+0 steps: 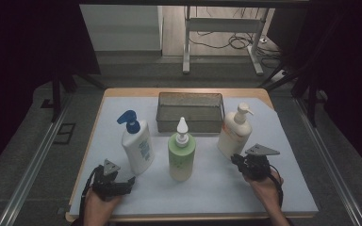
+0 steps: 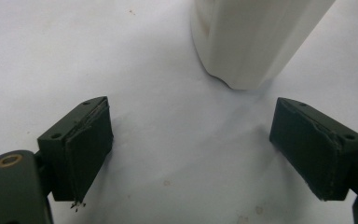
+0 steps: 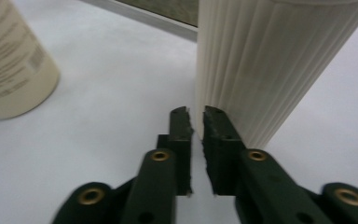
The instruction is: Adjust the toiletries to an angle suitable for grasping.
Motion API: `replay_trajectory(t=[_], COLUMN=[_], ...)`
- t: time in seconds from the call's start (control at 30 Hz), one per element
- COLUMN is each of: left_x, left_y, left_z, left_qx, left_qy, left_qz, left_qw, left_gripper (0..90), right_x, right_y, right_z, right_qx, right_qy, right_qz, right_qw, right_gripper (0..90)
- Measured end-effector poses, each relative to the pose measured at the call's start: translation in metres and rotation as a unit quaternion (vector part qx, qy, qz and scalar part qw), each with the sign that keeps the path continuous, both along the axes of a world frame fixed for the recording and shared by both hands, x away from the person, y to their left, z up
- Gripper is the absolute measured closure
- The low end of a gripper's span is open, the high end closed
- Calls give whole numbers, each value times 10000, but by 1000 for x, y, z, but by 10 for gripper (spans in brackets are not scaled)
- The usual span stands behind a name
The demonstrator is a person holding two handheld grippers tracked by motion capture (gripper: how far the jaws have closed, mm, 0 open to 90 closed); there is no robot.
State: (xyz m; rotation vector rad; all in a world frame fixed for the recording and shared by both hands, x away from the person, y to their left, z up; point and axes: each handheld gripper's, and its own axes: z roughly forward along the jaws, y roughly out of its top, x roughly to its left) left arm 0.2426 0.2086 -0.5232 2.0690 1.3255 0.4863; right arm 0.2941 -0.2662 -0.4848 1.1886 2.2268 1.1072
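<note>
Three bottles stand on the white mat [image 1: 217,188]: a white bottle with a blue pump [image 1: 138,146] at the left, a green bottle with a white nozzle [image 1: 182,155] in the middle, and a cream pump bottle [image 1: 234,134] at the right. My left gripper [image 1: 131,181] lies low near the blue-pump bottle's base. Its jaws [image 2: 191,144] stand wide apart, empty, with the white bottle base [image 2: 256,37] just ahead. My right gripper [image 1: 235,160] sits at the foot of the cream bottle. Its jaws [image 3: 196,116] are a narrow slit apart with nothing between them, and the ribbed cream bottle [image 3: 270,60] is right beside them.
A grey mesh basket [image 1: 190,113] stands at the back of the mat behind the bottles, and its rim [image 3: 168,9] lies beyond the right jaws. The green bottle's body [image 3: 9,60] stands off to their left. Bare mat lies between the two hands.
</note>
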Motion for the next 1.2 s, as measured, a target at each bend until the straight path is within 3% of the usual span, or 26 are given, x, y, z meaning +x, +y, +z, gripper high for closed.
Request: replay_trajectory(t=[0.2, 0.57, 0.87, 1.2], left_x=[0, 0, 0, 0], left_y=[0, 0, 0, 0], left_z=[0, 0, 0, 0], left_qx=[-1, 1, -5, -2], left_qy=[1, 1, 4, 3], left_qz=[0, 0, 7, 1], left_qw=[10000, 10000, 10000, 10000], left_gripper=[129, 129, 130, 130], right_x=[-7, -11, -3, 9], right_y=[-5, -20, -28, -23], right_z=[3, 21, 41, 56], right_qx=[-54, 180, 334, 319], right_qy=[9, 23, 37, -16], right_qz=[126, -201, -258, -177], right_qw=[9999, 9996, 9991, 9993], right_gripper=[748, 603, 515, 429])
